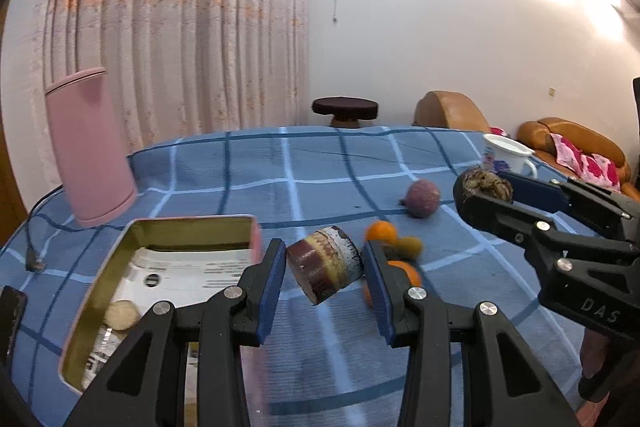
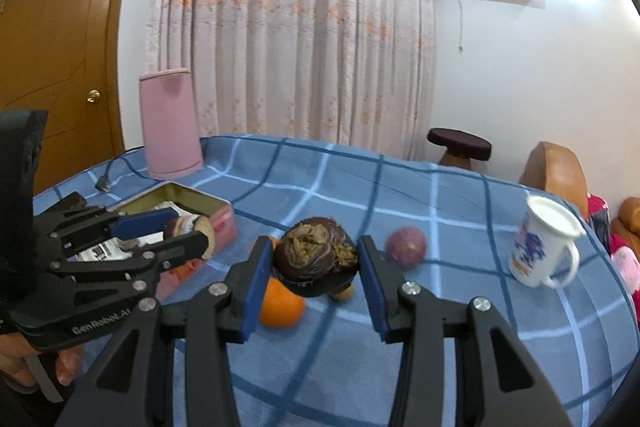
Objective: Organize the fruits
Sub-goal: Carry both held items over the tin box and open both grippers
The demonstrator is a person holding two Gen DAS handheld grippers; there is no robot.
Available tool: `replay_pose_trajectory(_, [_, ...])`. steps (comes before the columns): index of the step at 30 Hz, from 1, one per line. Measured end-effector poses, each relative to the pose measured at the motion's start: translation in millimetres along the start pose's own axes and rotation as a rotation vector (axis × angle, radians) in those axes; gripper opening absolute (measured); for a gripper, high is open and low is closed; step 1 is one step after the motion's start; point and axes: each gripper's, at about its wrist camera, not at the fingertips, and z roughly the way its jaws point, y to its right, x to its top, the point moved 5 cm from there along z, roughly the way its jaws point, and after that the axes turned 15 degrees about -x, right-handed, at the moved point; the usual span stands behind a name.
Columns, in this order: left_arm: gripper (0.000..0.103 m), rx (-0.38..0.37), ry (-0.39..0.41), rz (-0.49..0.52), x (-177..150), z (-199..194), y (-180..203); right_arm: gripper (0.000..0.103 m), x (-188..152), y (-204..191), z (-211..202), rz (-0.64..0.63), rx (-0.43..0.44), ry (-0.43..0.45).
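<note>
Left tongs and right tongs each clamp something, raised.

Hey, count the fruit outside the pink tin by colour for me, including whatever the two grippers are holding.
Orange fruit: 2
Purple fruit: 1
Yellow-green fruit: 1
Brown banded piece, held in the left gripper: 1
Dark brown fruit, held in the right gripper: 1
Total: 6
</note>
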Motion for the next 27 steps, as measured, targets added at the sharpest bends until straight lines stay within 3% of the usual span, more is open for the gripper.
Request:
replay_pose_trajectory(16, [0.042, 0.157, 0.022, -0.1, 4, -36, -92, 0.046, 36, -90, 31, -0.059, 0.166, -0.012])
replay_pose_trajectory(27, [0.042, 0.178, -0.011, -0.132, -2, -35, -123, 0.046, 35, -127, 51, -0.074, 0.219, -0.051])
